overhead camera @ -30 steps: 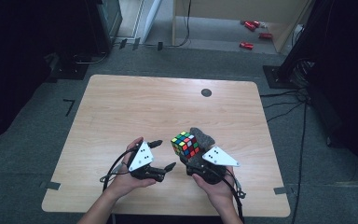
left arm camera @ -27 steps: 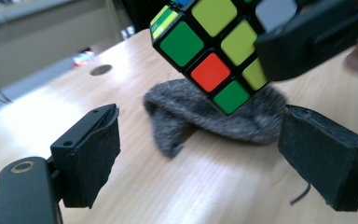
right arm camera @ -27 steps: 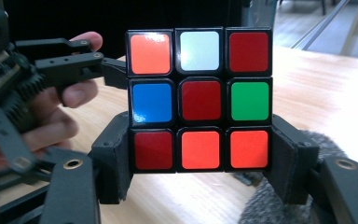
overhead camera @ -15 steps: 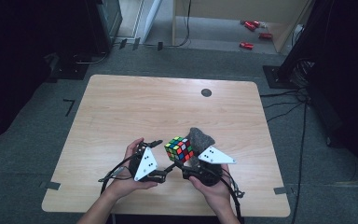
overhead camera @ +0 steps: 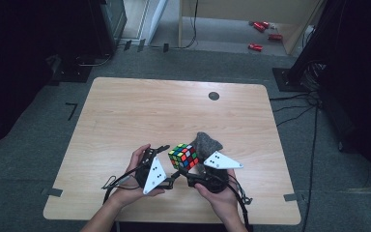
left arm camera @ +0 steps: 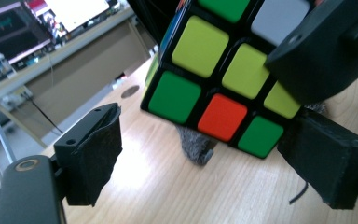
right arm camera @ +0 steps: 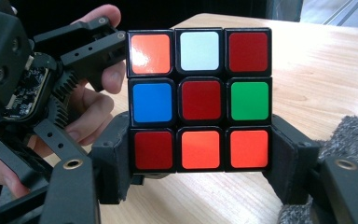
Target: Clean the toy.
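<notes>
Dim, soft high view; glare whitens the table [left arm camera: 135, 175] beneath the cube [left arm camera: 223, 70]; nearby jaws blur.

Near the front edge of the table [overhead camera: 125, 116], slightly right of centre, a puzzle cube [overhead camera: 183, 156] raised off the tabletop, clamped at its lower row between the two jaws of the right gripper [overhead camera: 186, 170], with that gripper's hand below and to the right. Just left of the cube, the left gripper [overhead camera: 166, 164], its jaws just closing in, standing either side of the cube's near corner, not pressing it. Directly behind and right of the cube, a fuzzy lump [overhead camera: 207, 145] lying on the table, close by the right gripper. Far back, right of centre, a small round disc [overhead camera: 214, 95] set in the tabletop.
</notes>
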